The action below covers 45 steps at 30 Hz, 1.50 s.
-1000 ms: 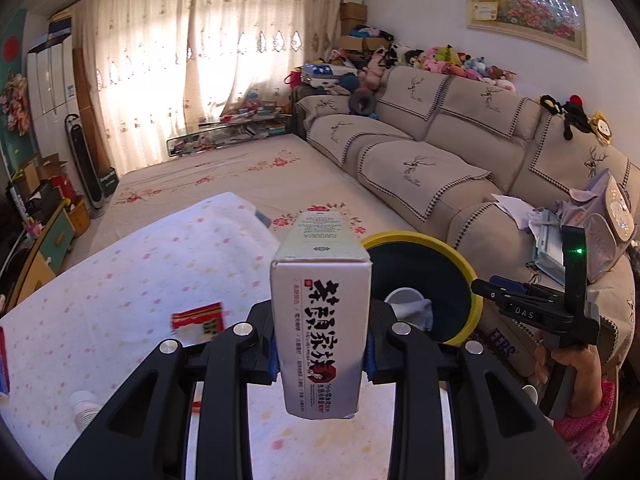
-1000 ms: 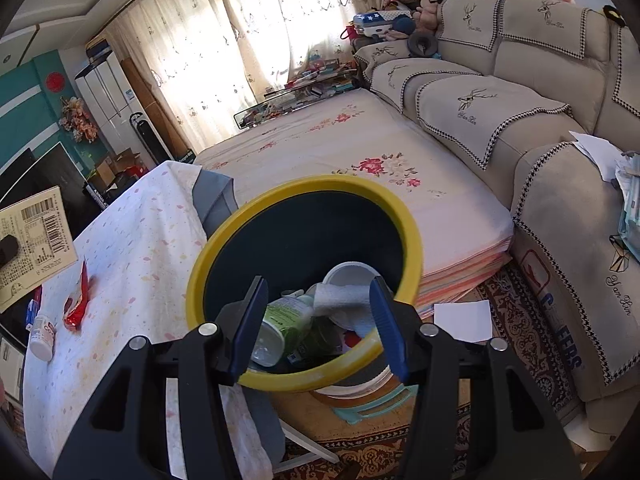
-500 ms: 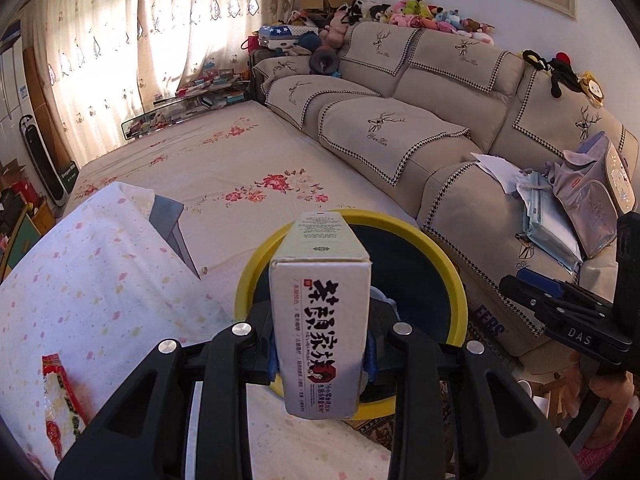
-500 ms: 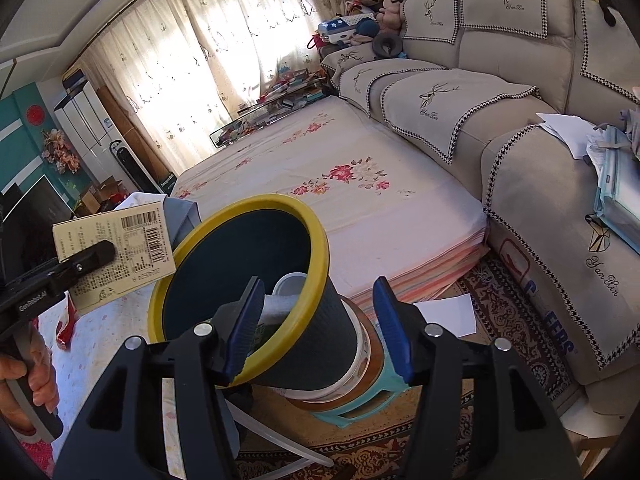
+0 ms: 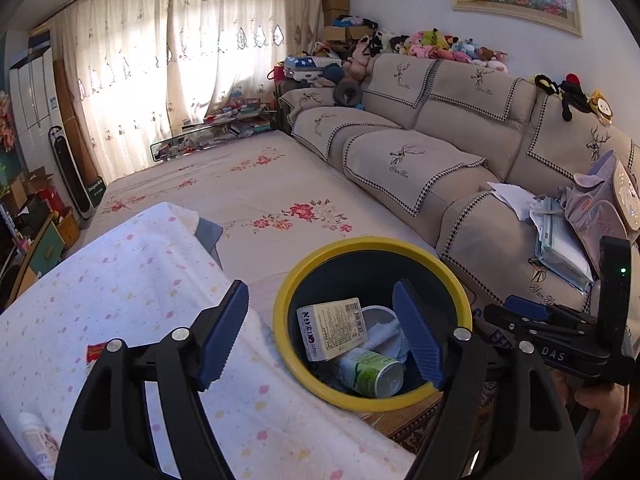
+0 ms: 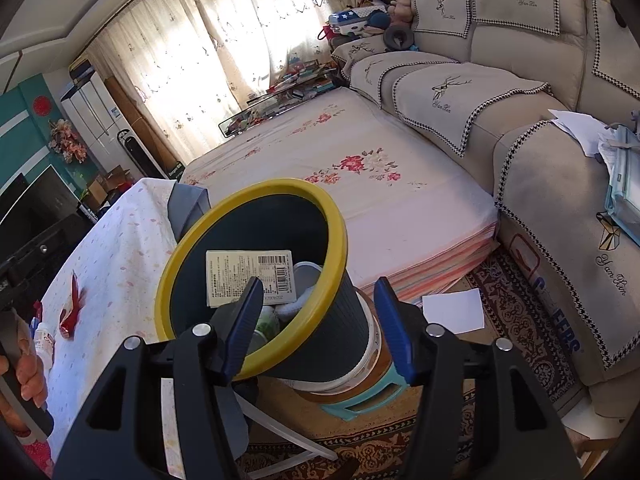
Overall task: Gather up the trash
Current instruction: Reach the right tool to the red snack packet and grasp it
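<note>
A dark trash bin with a yellow rim (image 5: 376,244) (image 6: 256,192) stands beside the table. Inside lies a cream box with a barcode (image 5: 332,332) (image 6: 248,280), on top of a green can (image 5: 368,372) and a white cup (image 5: 378,314). My left gripper (image 5: 320,292) hangs over the bin's mouth; its jaws are opening and nothing is between them. My right gripper (image 6: 318,286) (image 5: 496,316) is open at the bin's right side, close to the rim, and its pads press on nothing. On the tablecloth lie a red wrapper (image 5: 94,354) (image 6: 70,312) and a small white bottle (image 5: 36,436).
The table under a dotted cloth (image 5: 120,280) runs left of the bin. A flowered mattress (image 5: 260,184) lies behind it, and a beige sofa (image 5: 420,152) stands to the right. A white sheet of paper (image 6: 452,312) lies on the patterned rug. The bin rests on a white bucket and a teal stool (image 6: 360,400).
My left gripper let go of the cream box, which dropped into the bin, and its jaws spread wide. The right gripper drifted slightly and stayed open.
</note>
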Tool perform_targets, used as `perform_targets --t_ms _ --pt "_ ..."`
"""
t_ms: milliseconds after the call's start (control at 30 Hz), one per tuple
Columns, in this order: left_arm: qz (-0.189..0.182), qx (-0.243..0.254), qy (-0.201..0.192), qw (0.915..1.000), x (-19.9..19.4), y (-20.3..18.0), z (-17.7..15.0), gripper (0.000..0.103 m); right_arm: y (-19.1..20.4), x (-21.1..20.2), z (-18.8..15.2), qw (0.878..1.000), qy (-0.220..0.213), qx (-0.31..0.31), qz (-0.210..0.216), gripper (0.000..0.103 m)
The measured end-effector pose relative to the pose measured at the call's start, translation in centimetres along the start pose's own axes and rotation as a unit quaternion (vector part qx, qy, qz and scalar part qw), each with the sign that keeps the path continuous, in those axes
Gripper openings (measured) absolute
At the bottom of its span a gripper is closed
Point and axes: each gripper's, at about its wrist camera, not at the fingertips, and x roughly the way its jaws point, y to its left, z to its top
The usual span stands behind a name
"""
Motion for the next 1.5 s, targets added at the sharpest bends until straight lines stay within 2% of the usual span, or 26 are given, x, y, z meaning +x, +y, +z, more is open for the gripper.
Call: perform_targets --t_ms 200,367,433,567,767,867,967,1067,1200,1300,1500 --pt "0.032 -0.058 -0.035 0.9972 -6.9 5.0 -3.2 0.088 3.2 0.1 -0.4 0.999 0.009 -0.031 0.016 0.056" --pt "0.077 -0.095 -0.058 0.9908 -12.3 10.5 -6.5 0.091 7.0 -0.1 -0.8 0.997 0.014 -0.066 0.029 0.059" --pt "0.110 -0.104 -0.064 0.9864 -14.0 13.1 -7.8 0.092 8.8 -0.1 -0.8 0.996 0.016 -0.082 0.034 0.059" --pt "0.173 -0.140 -0.064 0.9728 -16.6 19.4 -10.7 0.092 13.2 -0.2 -1.2 0.992 0.021 -0.114 0.053 0.059" --pt "0.262 -0.192 -0.057 0.9440 -18.6 28.5 -15.4 0.092 20.7 0.7 -2.2 0.980 0.040 -0.169 0.093 0.060" --pt "0.274 -0.222 -0.060 0.9337 -19.1 31.6 -17.9 0.092 24.6 1.7 -2.8 0.972 0.057 -0.195 0.116 0.060" --pt "0.279 -0.237 -0.063 0.9282 -19.2 32.9 -19.2 0.092 28.4 3.0 -3.1 0.965 0.068 -0.223 0.123 0.060" --pt "0.289 -0.242 -0.067 0.9240 -19.0 32.9 -19.2 0.092 31.8 4.1 -3.2 0.958 0.072 -0.247 0.124 0.060" --pt "0.304 -0.250 -0.069 0.9166 -19.3 33.0 -19.5 0.092 35.0 6.4 -2.9 0.955 0.079 -0.267 0.101 0.060" --pt "0.302 -0.256 -0.062 0.9160 -19.1 33.0 -19.7 0.092 36.0 8.3 -2.6 0.956 0.091 -0.265 0.082 0.060" --pt "0.299 -0.252 -0.054 0.9187 -18.6 32.2 -19.5 0.092 35.6 10.7 -2.2 0.963 0.105 -0.237 0.076 0.058"
